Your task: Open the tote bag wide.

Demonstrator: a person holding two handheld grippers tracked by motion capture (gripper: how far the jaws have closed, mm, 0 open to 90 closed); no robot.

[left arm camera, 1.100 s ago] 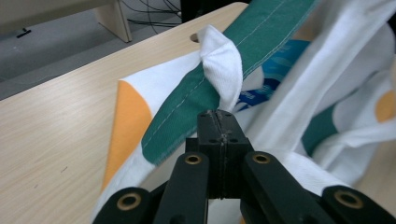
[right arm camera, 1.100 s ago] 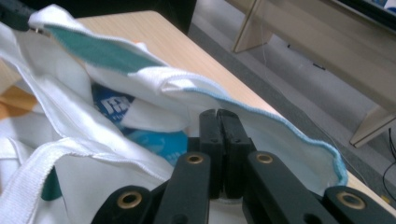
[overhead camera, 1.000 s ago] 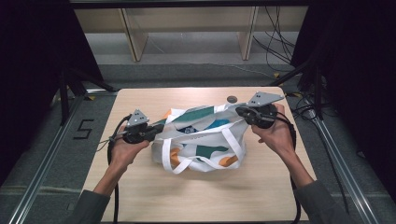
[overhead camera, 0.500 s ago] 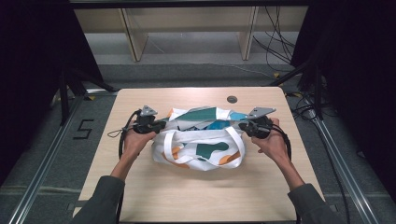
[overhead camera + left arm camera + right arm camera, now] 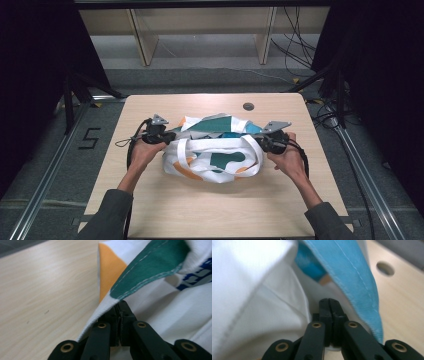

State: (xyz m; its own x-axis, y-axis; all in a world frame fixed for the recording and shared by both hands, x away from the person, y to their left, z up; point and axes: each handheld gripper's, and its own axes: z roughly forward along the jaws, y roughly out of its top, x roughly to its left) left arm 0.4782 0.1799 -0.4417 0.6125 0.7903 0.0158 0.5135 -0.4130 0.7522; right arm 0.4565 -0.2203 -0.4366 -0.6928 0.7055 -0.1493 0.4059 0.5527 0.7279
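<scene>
Left tool (image 5: 169, 137) (jaws pinched together), right tool (image 5: 256, 140) likewise, forearms angled inward

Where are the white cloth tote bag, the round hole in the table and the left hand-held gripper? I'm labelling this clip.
White cloth tote bag with green and orange patches (image 5: 220, 161): high view, front panel.
Round hole in the wooden table (image 5: 248, 106): high view, its centre.
Left hand-held gripper (image 5: 171, 135): high view, jaw tips at the bag's edge.
</scene>
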